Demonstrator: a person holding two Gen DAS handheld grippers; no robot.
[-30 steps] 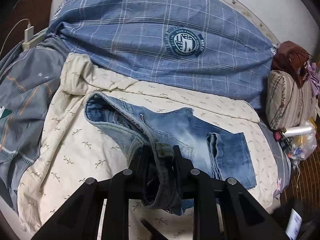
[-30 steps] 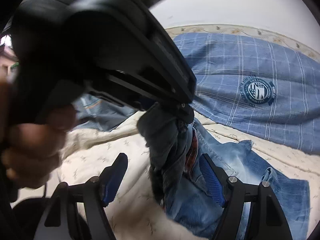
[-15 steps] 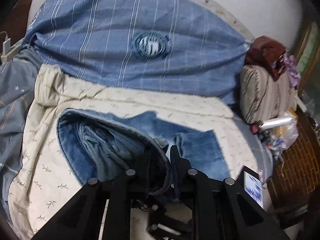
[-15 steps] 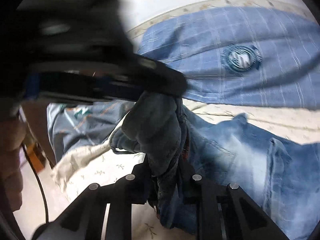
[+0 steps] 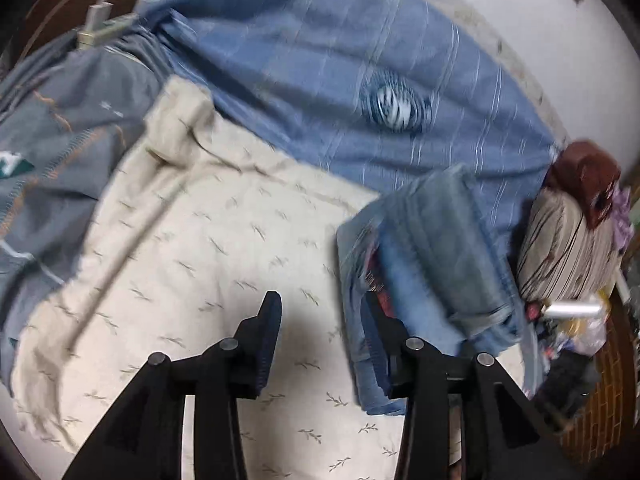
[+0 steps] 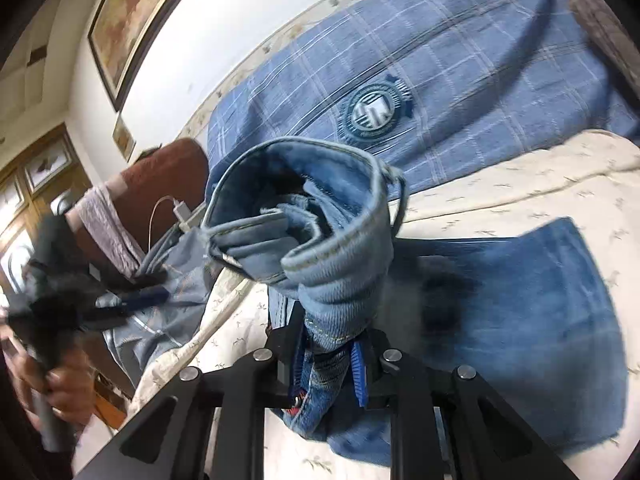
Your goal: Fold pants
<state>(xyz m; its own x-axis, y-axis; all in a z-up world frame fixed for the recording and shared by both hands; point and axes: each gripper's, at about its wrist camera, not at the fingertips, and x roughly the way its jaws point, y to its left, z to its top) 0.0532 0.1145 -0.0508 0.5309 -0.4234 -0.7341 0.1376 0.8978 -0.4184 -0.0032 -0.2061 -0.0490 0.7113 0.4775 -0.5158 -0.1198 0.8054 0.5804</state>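
Observation:
The blue jeans (image 5: 432, 264) lie folded over on the right side of the cream leaf-print bedspread (image 5: 208, 248). My left gripper (image 5: 320, 344) is open and empty, its right finger just beside the jeans' left edge. My right gripper (image 6: 328, 356) is shut on the jeans' waistband (image 6: 320, 232), which bunches up in front of the camera; the rest of the jeans (image 6: 520, 320) spreads flat to the right. My left gripper (image 6: 120, 304) shows blurred at the left of the right wrist view.
A blue plaid quilt with a round badge (image 5: 360, 80) lies behind the jeans. A grey duvet (image 5: 52, 144) and a charger cable (image 5: 96, 20) are at the left. A striped pillow (image 5: 568, 248) and clutter (image 5: 572, 320) are at the right.
My left gripper has opened and let go of the jeans, and pulled away left. The right gripper has carried the waistband over, so the jeans now lie folded at the right.

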